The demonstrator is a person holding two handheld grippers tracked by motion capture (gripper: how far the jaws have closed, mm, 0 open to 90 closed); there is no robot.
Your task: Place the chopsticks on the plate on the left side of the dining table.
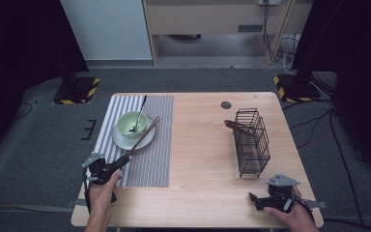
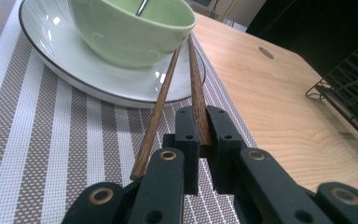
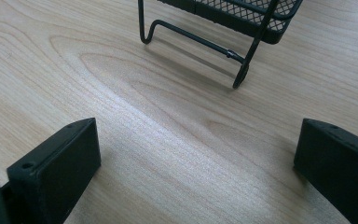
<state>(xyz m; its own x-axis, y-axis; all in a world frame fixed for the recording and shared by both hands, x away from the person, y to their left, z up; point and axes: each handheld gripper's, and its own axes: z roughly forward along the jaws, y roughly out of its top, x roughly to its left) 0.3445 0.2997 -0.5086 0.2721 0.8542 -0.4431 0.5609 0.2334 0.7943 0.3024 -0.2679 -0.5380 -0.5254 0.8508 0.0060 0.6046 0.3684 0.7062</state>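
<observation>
Your left gripper (image 2: 200, 140) has its jaws clamped on one wooden chopstick (image 2: 196, 88), low over the striped placemat (image 2: 51, 140); a second chopstick (image 2: 161, 105) runs just beside the jaws, outside the grip, as far as you can tell; both sticks slant up against the rim of the green bowl (image 2: 121, 32); the bowl sits on the white plate (image 2: 65, 60), a spoon (image 1: 138, 116) standing in it; your right gripper (image 3: 196, 163) rests near the table's (image 3: 168, 116) front edge, jaws spread wide, nothing between them; the black wire basket (image 1: 251, 142) stands just beyond it, holding brown utensils (image 1: 235, 126).
</observation>
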